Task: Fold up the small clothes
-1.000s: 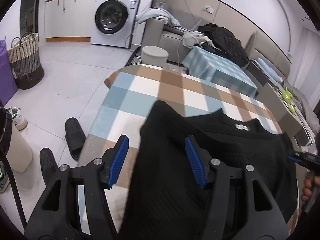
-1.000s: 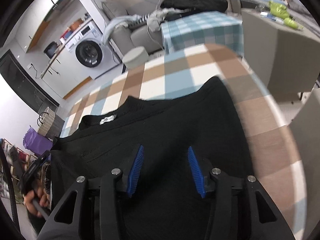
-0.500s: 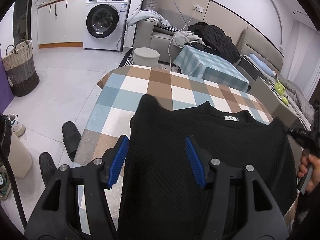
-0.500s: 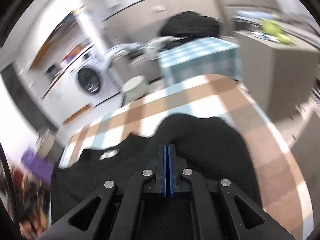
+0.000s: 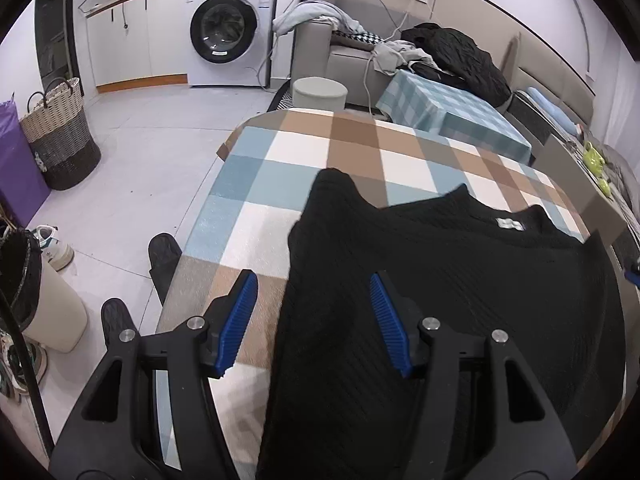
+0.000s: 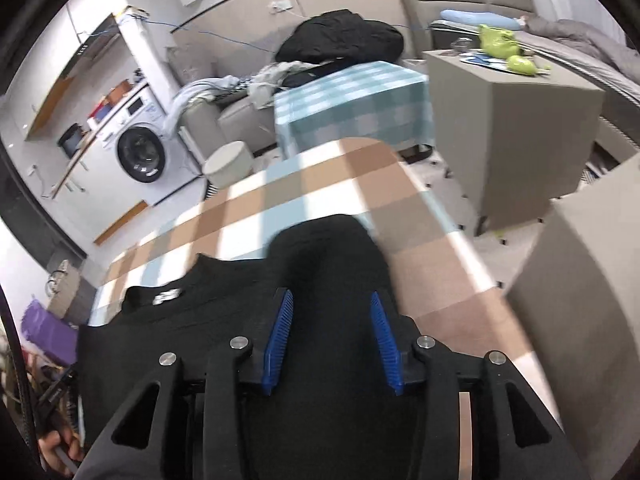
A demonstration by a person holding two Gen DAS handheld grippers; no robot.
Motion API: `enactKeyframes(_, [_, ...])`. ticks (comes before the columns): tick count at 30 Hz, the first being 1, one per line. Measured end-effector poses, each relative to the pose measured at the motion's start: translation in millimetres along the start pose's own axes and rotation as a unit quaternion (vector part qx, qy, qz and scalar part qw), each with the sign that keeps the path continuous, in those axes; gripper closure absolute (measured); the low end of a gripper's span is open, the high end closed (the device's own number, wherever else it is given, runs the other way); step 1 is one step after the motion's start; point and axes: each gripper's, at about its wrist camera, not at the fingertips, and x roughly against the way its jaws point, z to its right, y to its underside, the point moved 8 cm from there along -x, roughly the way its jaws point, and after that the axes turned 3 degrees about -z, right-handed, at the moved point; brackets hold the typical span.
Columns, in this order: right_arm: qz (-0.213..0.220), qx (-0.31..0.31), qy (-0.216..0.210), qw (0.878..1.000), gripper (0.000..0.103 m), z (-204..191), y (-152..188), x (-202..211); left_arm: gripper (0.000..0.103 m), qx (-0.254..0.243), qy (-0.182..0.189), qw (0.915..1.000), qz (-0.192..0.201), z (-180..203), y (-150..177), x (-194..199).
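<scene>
A black sweater (image 5: 460, 288) lay spread on the counter (image 5: 304, 168), which was covered in a brown, blue and white checked cloth. Its white neck label (image 5: 509, 223) faced up near the far edge, and one sleeve (image 5: 336, 192) reached out across the checks toward the middle.

The left gripper (image 5: 314, 316) hung over the sweater's left edge with its blue fingers (image 5: 236, 320) spread apart and released; one finger stood over bare cloth, the other over the knit, and nothing was pinched between them. The right gripper (image 6: 330, 336) was above the other sleeve (image 6: 332, 248), its fingers (image 6: 280, 332) parting, with black fabric lying beneath the gap but not pressed by either pad.

Around the counter the room was crowded. A washing machine (image 5: 228, 28) stood against the far wall beside white cabinets. A grey sofa (image 5: 348, 56) carried a heap of pale clothes and a black jacket (image 5: 456, 52). A second table under a teal checked cloth (image 5: 448, 116) stood just beyond the counter's far end, with a round pale stool (image 5: 319, 94) beside it. On the floor to the left were a woven basket (image 5: 60, 140), a purple bag (image 5: 16, 156), a white sneaker (image 5: 52, 242) and two black slippers (image 5: 164, 256) close to the counter's edge. To the right, a grey cabinet (image 6: 512, 128) held yellow-green items on top.
</scene>
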Motion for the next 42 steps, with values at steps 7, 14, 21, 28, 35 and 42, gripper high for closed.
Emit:
enactKeyframes(7, [-0.029, 0.001, -0.009, 1.0, 0.061, 7.1, 9.2, -13.6, 0.092, -0.003, 0.011, 0.9998, 0.016, -1.3, -12.0, -3.6])
enactKeyframes(14, [-0.035, 0.01, -0.016, 0.999, 0.061, 1.2, 16.9, -13.4, 0.051, 0.0, 0.02, 0.9998, 0.008, 3.3, -25.6, -12.1])
enactKeyframes(21, [-0.029, 0.016, -0.012, 0.999, 0.061, 3.9, 21.2, 0.0, 0.048, -0.021, 0.009, 0.9995, 0.023, 18.3, -52.7, -35.3])
enactKeyframes(28, [-0.027, 0.006, -0.004, 1.0, 0.061, 16.8, 23.3, 4.0, 0.095, -0.024, 0.032, 0.9974, 0.061, 16.5, -58.9, -17.5])
enactKeyframes(35, [-0.037, 0.005, 0.0, 0.999, 0.061, 20.4, 27.4, -2.7, 0.096, 0.032, 0.041, 0.9952, 0.082, -21.6, -68.6, -0.4])
enactKeyframes(42, [-0.054, 0.015, -0.005, 0.998, 0.061, 18.8, 34.4, -6.9, 0.084, 0.008, 0.001, 0.9995, 0.031, -20.4, -50.3, -20.6])
